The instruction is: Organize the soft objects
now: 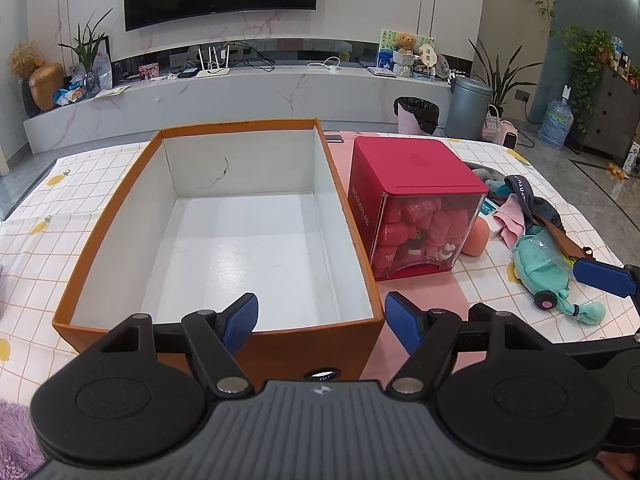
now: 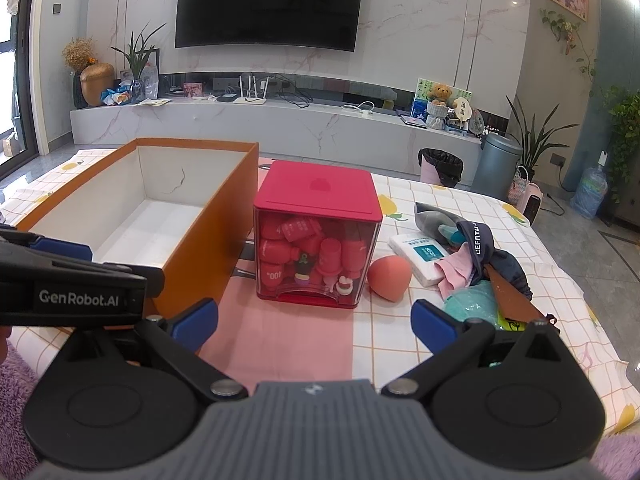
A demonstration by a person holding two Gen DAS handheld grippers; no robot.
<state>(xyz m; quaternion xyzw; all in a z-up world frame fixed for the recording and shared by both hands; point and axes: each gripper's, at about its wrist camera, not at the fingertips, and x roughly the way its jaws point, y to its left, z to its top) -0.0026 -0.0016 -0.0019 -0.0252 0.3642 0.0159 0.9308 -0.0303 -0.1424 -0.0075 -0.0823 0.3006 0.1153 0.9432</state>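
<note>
Plainly legible, "GenRobot.AI" is printed in white on the black body of the left gripper (image 2: pixel 60 264) where it crosses the right wrist view. A dark waistband in the heap of soft things (image 2: pixel 480 272) carries white capitals that look like "LEFATU", though the last letters are unclear. The red cube box (image 2: pixel 316 236) has raised lettering down one side, too faint to read, and "00" shows on a red bottle behind its clear front.

The heap – pink cloth, dark fabric, a teal plush toy (image 1: pixel 548 272) – lies on the checked tablecloth (image 2: pixel 400 344) right of the cube, beside a white tissue pack (image 2: pixel 420 256) and a peach-coloured sponge (image 2: pixel 390 274). The orange box (image 1: pixel 224 240), white inside, holds nothing.

Both jaws stand wide apart and grip nothing – the left gripper over the orange box's near wall, the right gripper (image 2: pixel 316 322) in front of the cube.
</note>
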